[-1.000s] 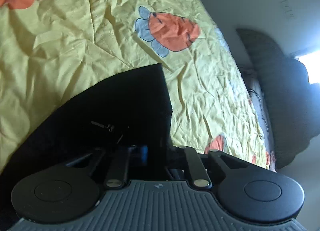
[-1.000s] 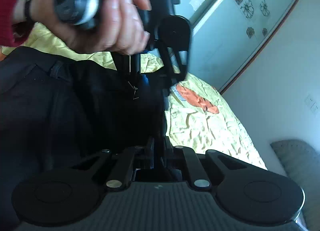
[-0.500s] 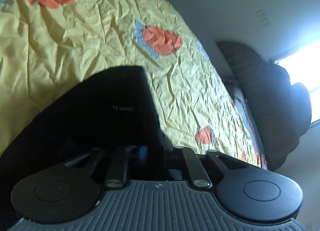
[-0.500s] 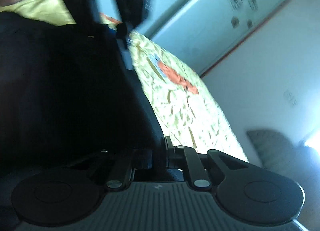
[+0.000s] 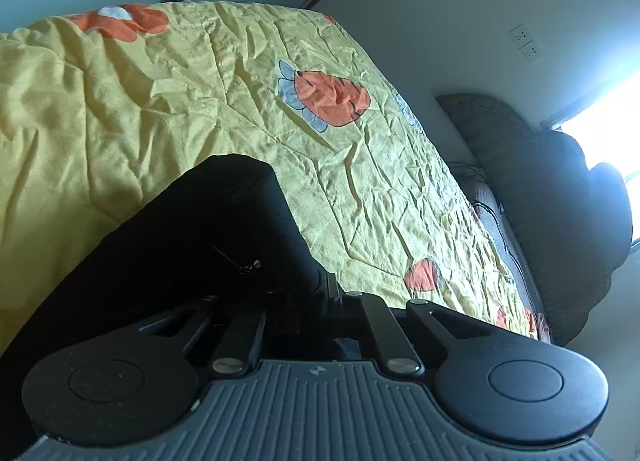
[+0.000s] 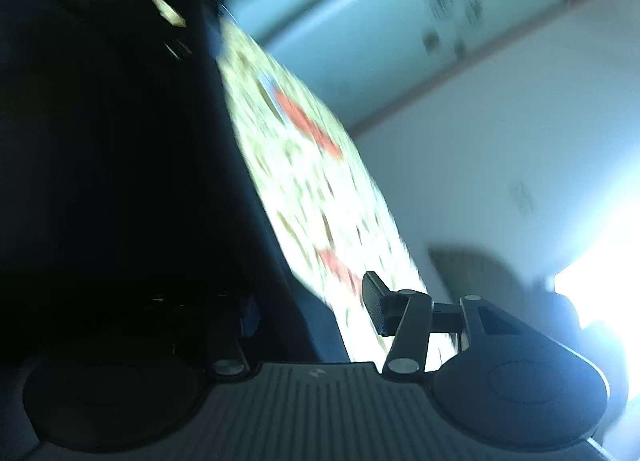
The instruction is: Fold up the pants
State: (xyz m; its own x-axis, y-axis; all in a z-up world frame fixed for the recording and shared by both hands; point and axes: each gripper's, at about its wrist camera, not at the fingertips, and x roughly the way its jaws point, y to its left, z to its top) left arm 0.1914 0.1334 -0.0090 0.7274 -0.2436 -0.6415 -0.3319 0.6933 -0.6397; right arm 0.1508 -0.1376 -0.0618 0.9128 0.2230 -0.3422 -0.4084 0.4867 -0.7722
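Black pants (image 5: 192, 237) lie on a yellow bedspread (image 5: 200, 93) with orange flower prints. In the left wrist view my left gripper (image 5: 316, 293) is shut on an edge of the pants, and the cloth hides its fingertips. In the blurred right wrist view the pants (image 6: 112, 165) fill the left half. My right gripper (image 6: 312, 309) stands open: its right finger (image 6: 376, 309) is clear of the cloth, and its left finger is hidden in the dark fabric.
A grey padded headboard (image 5: 540, 181) stands at the bed's right end under a bright window (image 5: 608, 121). A white wall with sockets (image 5: 524, 41) runs behind the bed. A wardrobe with sliding doors (image 6: 400, 21) shows in the right wrist view.
My right gripper has opened and let go of the pants, and its view has swung quickly. My left gripper stays shut on the pants and has shifted a little.
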